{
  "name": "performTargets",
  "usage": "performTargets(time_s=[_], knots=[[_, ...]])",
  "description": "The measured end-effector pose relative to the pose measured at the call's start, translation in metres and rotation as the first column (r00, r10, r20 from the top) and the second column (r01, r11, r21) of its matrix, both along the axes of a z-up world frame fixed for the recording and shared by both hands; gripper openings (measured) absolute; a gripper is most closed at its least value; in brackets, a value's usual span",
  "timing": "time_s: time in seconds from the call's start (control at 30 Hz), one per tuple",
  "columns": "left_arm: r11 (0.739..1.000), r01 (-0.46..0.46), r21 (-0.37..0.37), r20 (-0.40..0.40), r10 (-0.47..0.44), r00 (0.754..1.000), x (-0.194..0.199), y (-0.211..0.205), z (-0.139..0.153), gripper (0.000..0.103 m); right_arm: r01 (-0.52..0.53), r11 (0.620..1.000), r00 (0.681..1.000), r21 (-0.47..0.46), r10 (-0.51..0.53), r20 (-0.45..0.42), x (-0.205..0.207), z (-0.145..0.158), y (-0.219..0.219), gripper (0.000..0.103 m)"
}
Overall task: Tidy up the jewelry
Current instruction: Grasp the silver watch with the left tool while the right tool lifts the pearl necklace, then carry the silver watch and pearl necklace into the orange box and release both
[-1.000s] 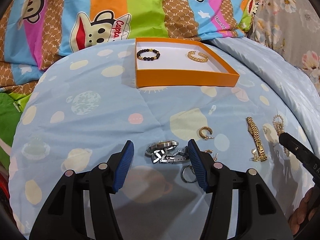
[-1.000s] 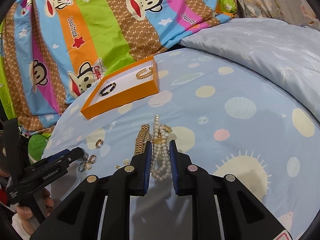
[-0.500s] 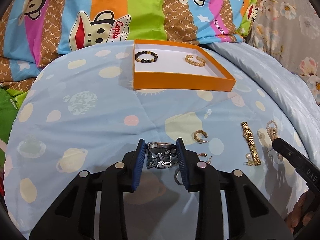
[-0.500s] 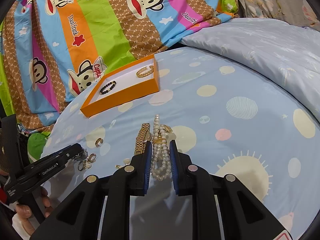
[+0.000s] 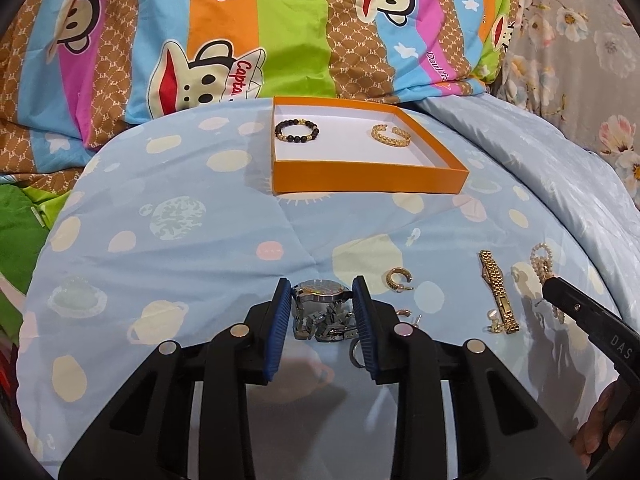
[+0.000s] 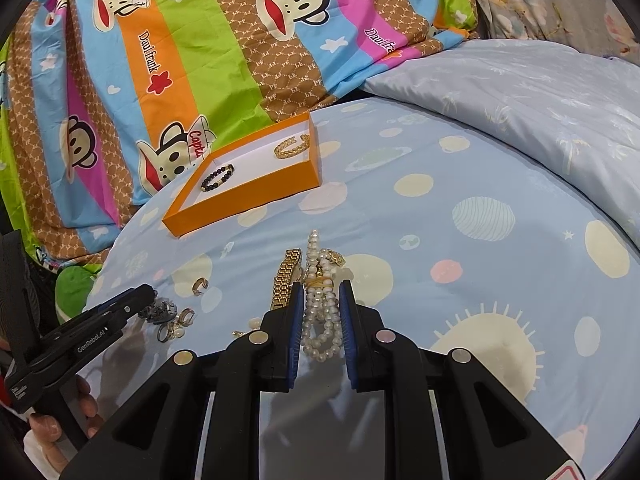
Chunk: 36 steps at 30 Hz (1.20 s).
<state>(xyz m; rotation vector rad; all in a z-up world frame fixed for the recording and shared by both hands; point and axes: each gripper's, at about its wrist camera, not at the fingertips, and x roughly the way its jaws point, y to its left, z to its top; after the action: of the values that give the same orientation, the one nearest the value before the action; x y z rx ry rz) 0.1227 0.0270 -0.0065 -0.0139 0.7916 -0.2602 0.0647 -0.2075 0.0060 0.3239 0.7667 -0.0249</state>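
Note:
An orange box (image 5: 368, 178) with a white floor lies on the blue bedspread and holds a black bead bracelet (image 5: 297, 130) and a gold cuff (image 5: 390, 135). My left gripper (image 5: 322, 294) is shut on a silver watch (image 5: 323, 311), its blue pads pressed on both sides. My right gripper (image 6: 319, 297) is shut on a pearl necklace (image 6: 319, 304). A gold watch band (image 5: 497, 291) lies beside the pearls; it also shows in the right wrist view (image 6: 285, 276). A gold hoop earring (image 5: 399, 279) lies right of the silver watch.
Small rings and earrings (image 6: 176, 322) lie near the left gripper. A striped monkey-print quilt (image 5: 240, 32) is bunched behind the box. A pale blue pillow (image 6: 520, 92) rises at the right. A green cloth (image 5: 20, 224) lies at the left.
My left gripper has closed from wide open onto the silver watch and lifted a little. My right gripper has stayed shut on the pearls.

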Motion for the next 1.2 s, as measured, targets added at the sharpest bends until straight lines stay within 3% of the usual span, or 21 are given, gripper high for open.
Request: performTargets(time_s=[0.27,0.5,0.83,1.03,1.2], knots=[[1.000,-0.002,0.020,0.057,0.001,0.998,-0.010,0.008,0.020,0.030,-0.038,0.999,0.998,-0.028,0.039,0.039,0.001,0.012,0.006,0.017],[0.999,-0.013,0.031,0.130,0.009,0.991,-0.002,0.022,0.049,0.030,-0.070,0.997,0.992,-0.033,0.073,0.100,0.038,0.046,0.000,0.017],[0.999,-0.034,0.011,0.193,0.031,0.981,0.070,0.003,0.075,0.030,-0.149,0.987,0.985,-0.058,0.153,0.074,0.130,0.044,0.019,0.017],[1.000,-0.023,-0.006,0.177,0.024,0.984,0.121,-0.023,0.066,0.030,-0.180,0.982,0.983,-0.053,0.182,0.034,0.180,0.028,0.027,0.017],[0.999,-0.029,-0.037,0.113,0.033,0.993,0.155,-0.036,0.045,0.030,-0.195,0.979,0.981,-0.059,0.194,-0.022,0.207,0.006,0.031,0.017]])
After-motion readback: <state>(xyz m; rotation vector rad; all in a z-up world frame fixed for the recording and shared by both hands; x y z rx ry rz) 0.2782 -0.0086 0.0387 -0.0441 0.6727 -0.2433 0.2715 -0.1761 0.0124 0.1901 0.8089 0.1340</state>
